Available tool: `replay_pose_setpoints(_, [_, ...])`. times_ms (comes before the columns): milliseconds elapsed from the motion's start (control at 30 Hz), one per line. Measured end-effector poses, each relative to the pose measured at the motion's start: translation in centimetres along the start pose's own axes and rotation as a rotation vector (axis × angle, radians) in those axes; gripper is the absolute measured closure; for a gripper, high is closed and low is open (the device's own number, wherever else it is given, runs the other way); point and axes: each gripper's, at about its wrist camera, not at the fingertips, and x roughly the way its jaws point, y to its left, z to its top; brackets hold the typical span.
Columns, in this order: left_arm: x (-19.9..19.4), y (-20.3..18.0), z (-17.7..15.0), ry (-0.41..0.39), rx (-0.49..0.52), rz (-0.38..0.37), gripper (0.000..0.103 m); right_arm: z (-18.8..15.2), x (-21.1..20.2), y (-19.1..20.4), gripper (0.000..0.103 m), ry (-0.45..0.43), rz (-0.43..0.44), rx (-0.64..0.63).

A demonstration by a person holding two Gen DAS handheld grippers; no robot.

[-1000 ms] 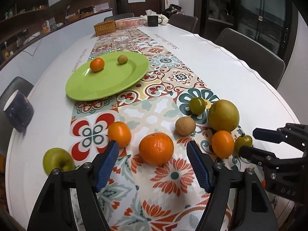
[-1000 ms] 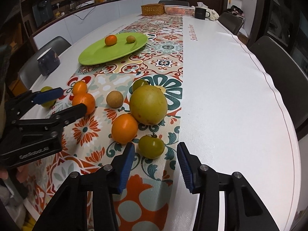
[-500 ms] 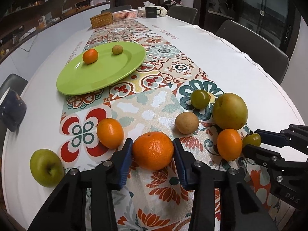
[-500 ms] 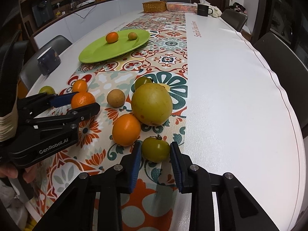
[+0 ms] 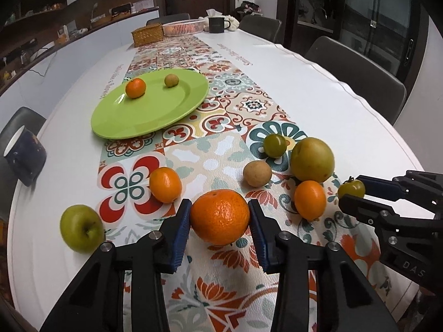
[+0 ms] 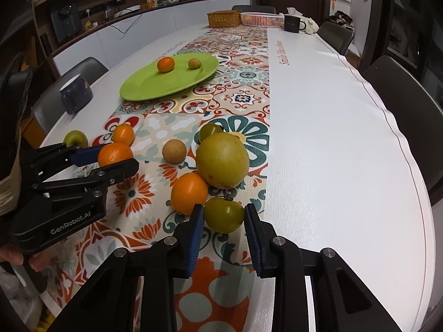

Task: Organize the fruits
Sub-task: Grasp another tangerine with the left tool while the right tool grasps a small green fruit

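My left gripper is shut on a large orange and holds it just above the patterned runner. My right gripper is shut on a green tomato, also low over the runner. A green plate farther back holds a small orange and a small brown-green fruit. Loose on the runner lie two oranges, a brown round fruit, a big yellow-green pear and a small green fruit. A green apple lies at the left.
A dark blue mug stands at the table's left edge. At the far end stand a wicker basket, a pink basket and a black mug. Chairs line the right side.
Both grippers moved forward and closed: the left onto the large orange, the right onto the green tomato. Both fruits now sit slightly raised between the pads.
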Motion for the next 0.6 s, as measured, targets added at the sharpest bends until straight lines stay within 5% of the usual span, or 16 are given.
replay_pose_setpoints(600, [-5.0,2.4,1.7,-0.115,-0.046,0.044,0.062,3.8,-3.7,3.0,0.072,-0.153,0.03,-0.063])
